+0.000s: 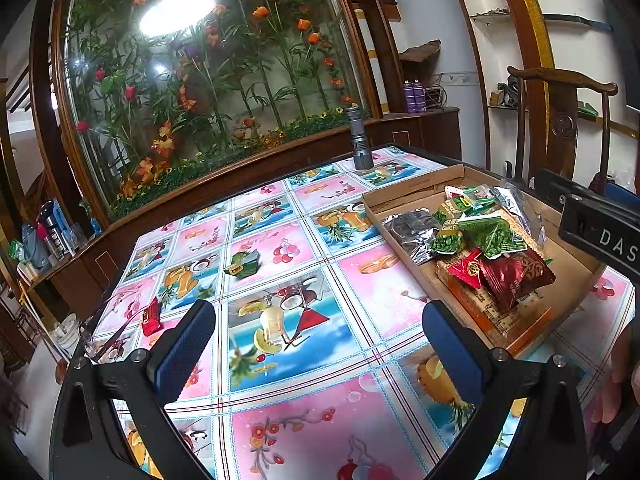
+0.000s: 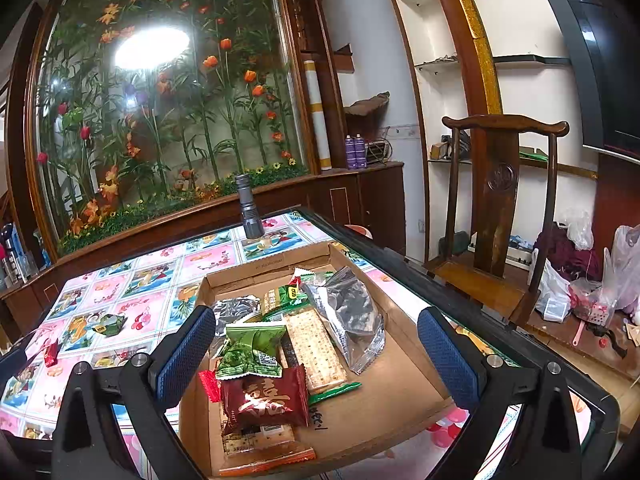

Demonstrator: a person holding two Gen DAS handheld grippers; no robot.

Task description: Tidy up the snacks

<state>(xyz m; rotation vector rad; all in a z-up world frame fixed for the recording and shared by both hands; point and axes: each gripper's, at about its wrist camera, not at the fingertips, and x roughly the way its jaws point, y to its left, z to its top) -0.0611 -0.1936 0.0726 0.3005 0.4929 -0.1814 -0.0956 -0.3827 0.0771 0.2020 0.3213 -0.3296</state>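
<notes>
A shallow cardboard tray (image 1: 416,194) (image 2: 404,384) at the table's right side holds several snack packets: green pea packs (image 2: 250,350), a dark red pack (image 2: 266,398), crackers (image 2: 316,348) and silver foil bags (image 2: 352,312). Two snacks lie loose on the patterned tablecloth: a green packet (image 1: 242,264) (image 2: 110,323) and a small red packet (image 1: 151,317) (image 2: 51,353). My left gripper (image 1: 318,354) hovers open over the cloth, with the loose snacks ahead and to its left. My right gripper (image 2: 316,362) hangs open above the tray, with nothing between its fingers.
A grey flashlight (image 1: 360,140) (image 2: 250,208) stands upright near the table's far edge. A glass cabinet of artificial flowers (image 1: 208,80) runs behind the table. A wooden chair (image 2: 500,208) and plastic bags (image 2: 592,280) are on the right. The right gripper's body (image 1: 600,228) shows beyond the tray.
</notes>
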